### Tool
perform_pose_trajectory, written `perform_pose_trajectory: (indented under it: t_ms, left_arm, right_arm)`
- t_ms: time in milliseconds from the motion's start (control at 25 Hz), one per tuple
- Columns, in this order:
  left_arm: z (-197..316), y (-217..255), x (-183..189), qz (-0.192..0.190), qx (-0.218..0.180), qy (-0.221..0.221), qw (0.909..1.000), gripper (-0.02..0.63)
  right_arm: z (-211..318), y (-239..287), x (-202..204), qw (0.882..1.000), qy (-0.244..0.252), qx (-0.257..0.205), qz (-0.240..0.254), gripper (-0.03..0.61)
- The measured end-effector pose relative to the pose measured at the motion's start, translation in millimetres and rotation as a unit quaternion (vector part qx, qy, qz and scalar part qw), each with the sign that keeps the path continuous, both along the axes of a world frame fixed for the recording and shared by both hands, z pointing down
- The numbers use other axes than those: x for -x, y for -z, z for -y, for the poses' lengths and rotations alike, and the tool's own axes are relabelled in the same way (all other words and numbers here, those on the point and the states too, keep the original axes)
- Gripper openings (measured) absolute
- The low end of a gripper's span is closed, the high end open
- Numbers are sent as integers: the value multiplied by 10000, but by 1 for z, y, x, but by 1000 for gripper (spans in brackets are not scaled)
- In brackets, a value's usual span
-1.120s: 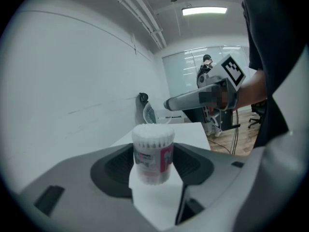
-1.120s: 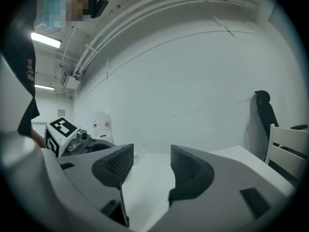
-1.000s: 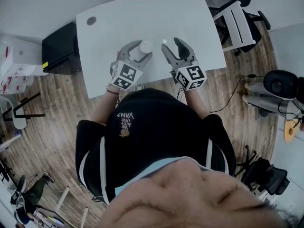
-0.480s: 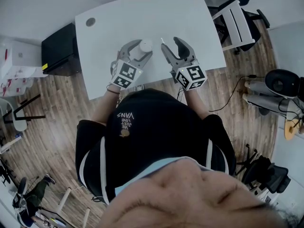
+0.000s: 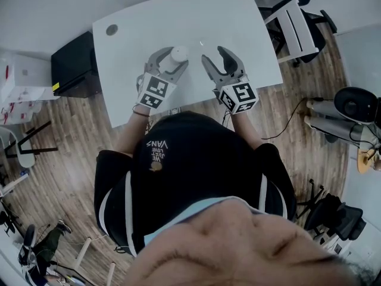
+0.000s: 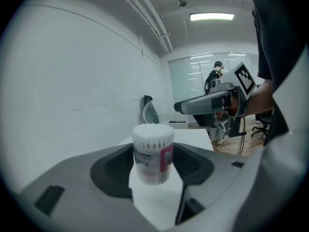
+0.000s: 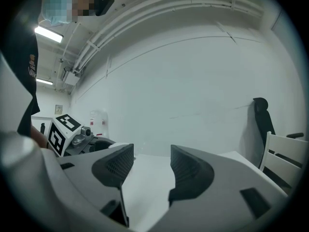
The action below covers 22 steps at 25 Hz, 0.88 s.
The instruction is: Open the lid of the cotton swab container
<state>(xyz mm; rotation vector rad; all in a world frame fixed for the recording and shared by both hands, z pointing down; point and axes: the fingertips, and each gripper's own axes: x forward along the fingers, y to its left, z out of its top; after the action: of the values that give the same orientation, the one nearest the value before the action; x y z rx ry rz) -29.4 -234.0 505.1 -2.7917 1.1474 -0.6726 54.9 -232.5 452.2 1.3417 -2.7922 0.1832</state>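
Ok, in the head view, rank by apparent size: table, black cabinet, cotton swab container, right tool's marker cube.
1. table, largest
2. black cabinet
3. marker cube on the right tool, helped by nearness to the camera
4. cotton swab container, smallest, partly hidden by the left tool

The room is bright, and a long ceiling lamp glows white in the left gripper view. Every picture bends like a fishbowl, and both gripper views go black at the corners. The cotton swab container looks slightly blurry.
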Motion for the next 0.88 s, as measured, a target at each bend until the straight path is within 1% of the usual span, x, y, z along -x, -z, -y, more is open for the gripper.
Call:
perform_pose_trajectory:
  t_ms: [280, 600, 880]
  left_arm:
    - [5, 6, 5, -185, 1, 134, 9997, 256]
    - [7, 11, 15, -334, 8, 326, 9989, 256]
    - [6, 14, 21, -453, 6, 447, 9980, 256]
  right_arm:
    - [-1, -7, 1, 9999, -5, 49, -106, 247]
    - [-3, -18, 4, 9993, 47, 144, -347, 244]
    - [-4, -21, 5, 9990, 54, 136, -417, 188]
